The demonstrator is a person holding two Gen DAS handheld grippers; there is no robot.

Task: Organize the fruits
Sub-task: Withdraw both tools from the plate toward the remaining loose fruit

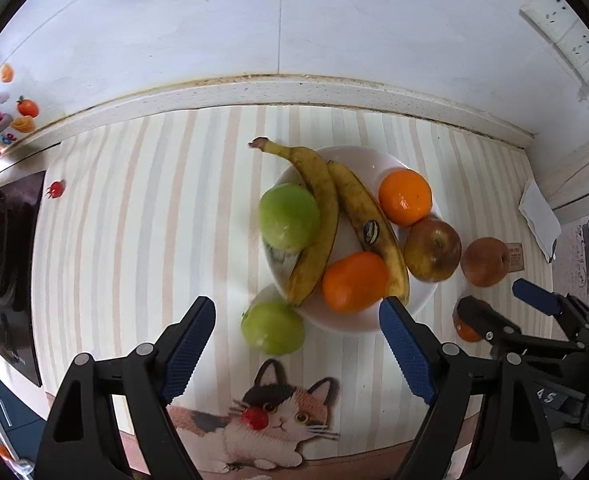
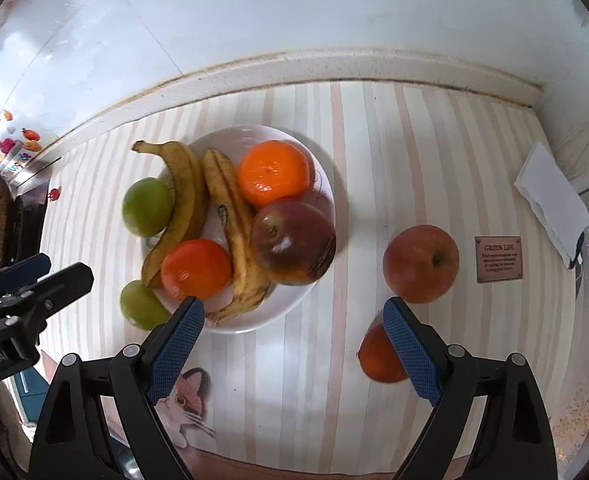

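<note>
1. We see our left claw [image 1: 296, 320] spread wide with nothing pinched between its blue pads; it hangs over the worktop [image 1: 134, 220], pointing down.
2. We see our right claw [image 2: 294, 320] spread wide too, with nothing held; bare striped worktop shows between its pads.
3. A white plate [image 2: 326, 184] sits on the striped cloth; on it lie two spotty bananas [image 2: 230, 216] side by side, two oranges [image 2: 274, 172], a green apple [image 2: 148, 206] and a dark red apple [image 2: 294, 240].
4. The green apple on the plate leans on the outer banana at the plate's left edge; the red apple sits at the right edge, touching one orange.
5. A second green apple [image 1: 272, 326] rests on the cloth, just beside the plate's near left edge.
6. A second red apple [image 2: 420, 264] sits on the cloth to the right, apart from the plate.
7. A third orange [image 2: 378, 356] lies near that apple, partly hidden behind our right claw's right pad.
8. A cat picture [image 1: 278, 416] is printed on the near edge of the cloth; a small brown label [image 2: 498, 259] and a folded white cloth [image 2: 550, 200] lie far right.
</note>
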